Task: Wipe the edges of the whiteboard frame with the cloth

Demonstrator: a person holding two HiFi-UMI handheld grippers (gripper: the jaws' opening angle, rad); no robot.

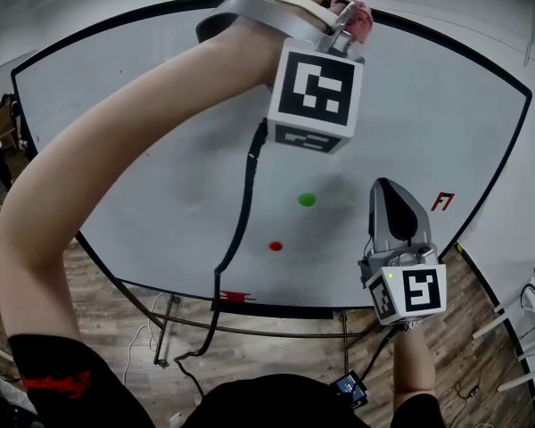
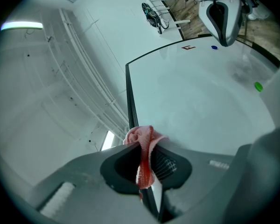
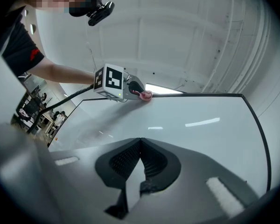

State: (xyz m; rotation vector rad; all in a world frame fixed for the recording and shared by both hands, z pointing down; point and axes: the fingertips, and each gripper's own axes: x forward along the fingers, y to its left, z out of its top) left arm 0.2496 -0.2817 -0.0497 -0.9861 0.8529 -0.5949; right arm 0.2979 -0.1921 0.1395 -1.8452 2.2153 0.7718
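Whiteboard frame (image 2: 128,97) touches the pink cloth (image 2: 144,135) clamped in left gripper (image 2: 142,147).

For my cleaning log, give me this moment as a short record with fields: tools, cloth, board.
left tool: shut on the pink cloth
cloth position: at the top edge of the black frame
right tool: shut, nothing between its jaws, near the lower right of the whiteboard
board marks: green dot, red dot
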